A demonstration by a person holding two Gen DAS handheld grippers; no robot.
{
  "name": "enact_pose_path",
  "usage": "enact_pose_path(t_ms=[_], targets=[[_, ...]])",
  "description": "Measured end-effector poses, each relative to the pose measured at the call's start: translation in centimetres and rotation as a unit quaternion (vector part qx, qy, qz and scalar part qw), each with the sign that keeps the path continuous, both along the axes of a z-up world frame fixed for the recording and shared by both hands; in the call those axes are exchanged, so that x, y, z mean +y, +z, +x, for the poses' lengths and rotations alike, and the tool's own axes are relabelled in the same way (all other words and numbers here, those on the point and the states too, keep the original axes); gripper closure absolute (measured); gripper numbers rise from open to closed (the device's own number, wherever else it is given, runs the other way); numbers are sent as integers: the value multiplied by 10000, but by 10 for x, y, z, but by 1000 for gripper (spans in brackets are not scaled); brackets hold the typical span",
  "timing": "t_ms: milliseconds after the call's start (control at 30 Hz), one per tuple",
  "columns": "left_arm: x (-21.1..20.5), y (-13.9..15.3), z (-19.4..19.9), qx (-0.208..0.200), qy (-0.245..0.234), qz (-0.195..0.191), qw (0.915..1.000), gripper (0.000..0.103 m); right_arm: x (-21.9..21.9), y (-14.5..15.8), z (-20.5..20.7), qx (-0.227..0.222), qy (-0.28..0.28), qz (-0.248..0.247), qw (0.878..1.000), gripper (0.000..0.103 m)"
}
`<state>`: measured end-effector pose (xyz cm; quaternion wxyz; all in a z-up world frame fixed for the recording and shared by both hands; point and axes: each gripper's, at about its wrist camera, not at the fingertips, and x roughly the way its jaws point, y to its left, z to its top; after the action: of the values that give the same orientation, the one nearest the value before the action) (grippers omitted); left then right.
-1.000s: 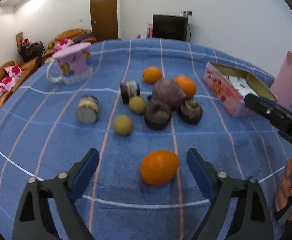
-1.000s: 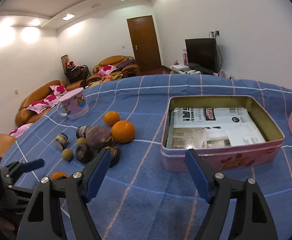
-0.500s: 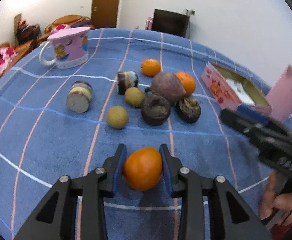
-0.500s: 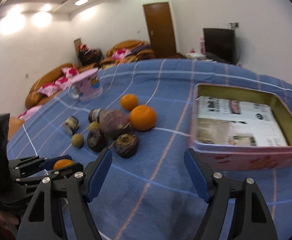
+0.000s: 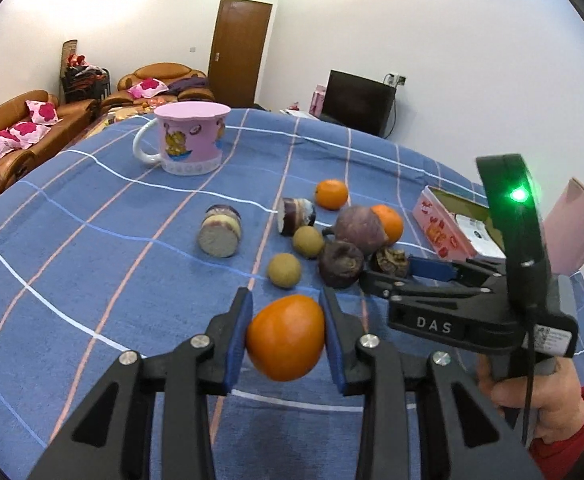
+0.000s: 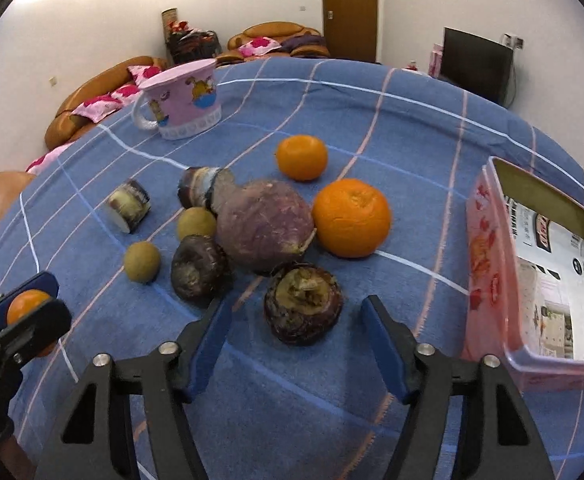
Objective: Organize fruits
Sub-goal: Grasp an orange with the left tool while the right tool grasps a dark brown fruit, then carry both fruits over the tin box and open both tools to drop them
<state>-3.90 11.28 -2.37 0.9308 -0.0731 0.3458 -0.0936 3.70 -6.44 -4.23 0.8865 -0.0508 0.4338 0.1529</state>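
Comparing with a second ago, we see our left gripper (image 5: 286, 338) now clamped on the smooth orange fruit (image 5: 286, 338), while our right gripper (image 6: 295, 344), jaws apart and just narrowing, flanks a dark wrinkled fruit (image 6: 303, 303) at twelve o'clock.

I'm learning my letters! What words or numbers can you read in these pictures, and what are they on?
"DAS": white letters on the black body of the right claw.
White sticker at the back of that claw: too small to read.
Printed paper inside the pink tin: blurred, unreadable.
Pink mug: cartoon pictures only, no words.
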Motion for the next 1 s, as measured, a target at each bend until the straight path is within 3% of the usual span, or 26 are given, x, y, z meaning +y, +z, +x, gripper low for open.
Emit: enact_pose_path(t_ms=[167,400,600,800,1000], targets=[[-6,-2,-1,66,107,143,9998,67,-8,1,-6,-23,48,67,10000,63],[-16,3,-1,-18,121,200,9997,67,-40,22,-20,-346,-39,700,9969,63],[-44,20,5,-336,-77,204,9992,67,-81,63,-55,-1330,-123,1105,9849,63],[-97,36,17,-641,-518,260,9963,67,-130,78,-68,-1839,-662,1091,9746,63],[-156,52,28,-963,-959,316,9902,67,-181,75,-61,-1806,-1302,915,9706,63]])
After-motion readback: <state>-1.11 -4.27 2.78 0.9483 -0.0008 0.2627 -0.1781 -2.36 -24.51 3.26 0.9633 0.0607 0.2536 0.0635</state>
